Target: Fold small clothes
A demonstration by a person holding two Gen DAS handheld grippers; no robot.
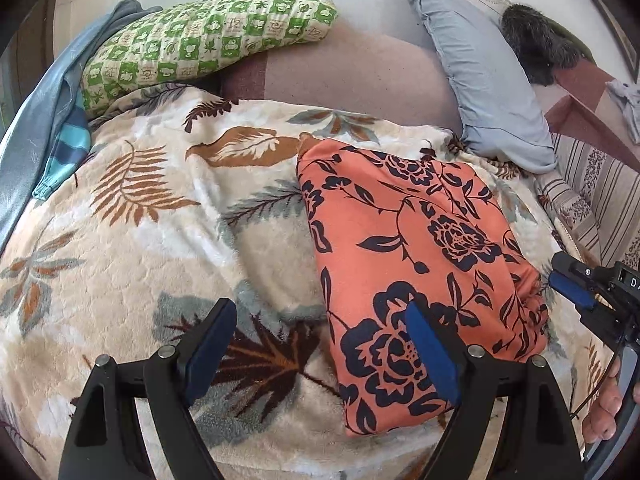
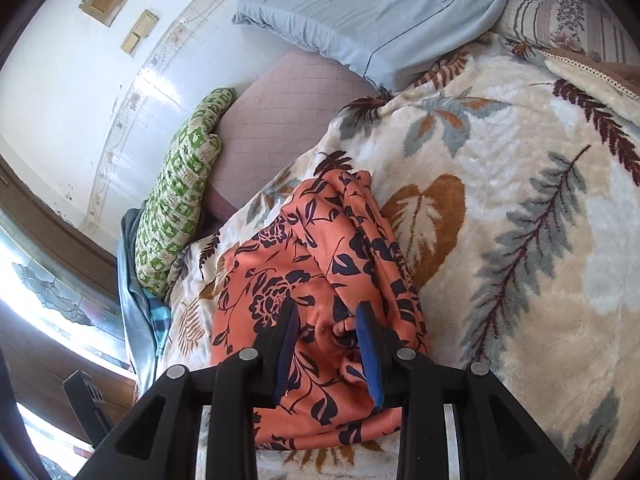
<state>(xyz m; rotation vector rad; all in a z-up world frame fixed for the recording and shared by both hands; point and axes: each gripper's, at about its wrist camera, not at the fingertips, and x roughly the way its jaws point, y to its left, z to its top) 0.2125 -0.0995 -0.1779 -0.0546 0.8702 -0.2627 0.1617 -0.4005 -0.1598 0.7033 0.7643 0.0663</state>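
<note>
Where blanket (image 1: 132, 216) bunches, pillows (image 1: 208, 44) beyond.

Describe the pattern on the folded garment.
The folded garment is orange with dark navy flowers and leaves, clearest in the left wrist view.

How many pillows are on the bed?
2 that I can see: a green-and-cream checked pillow at the far left by the wall, and a pale blue pillow at the far right. More could be hidden outside the views.
</note>
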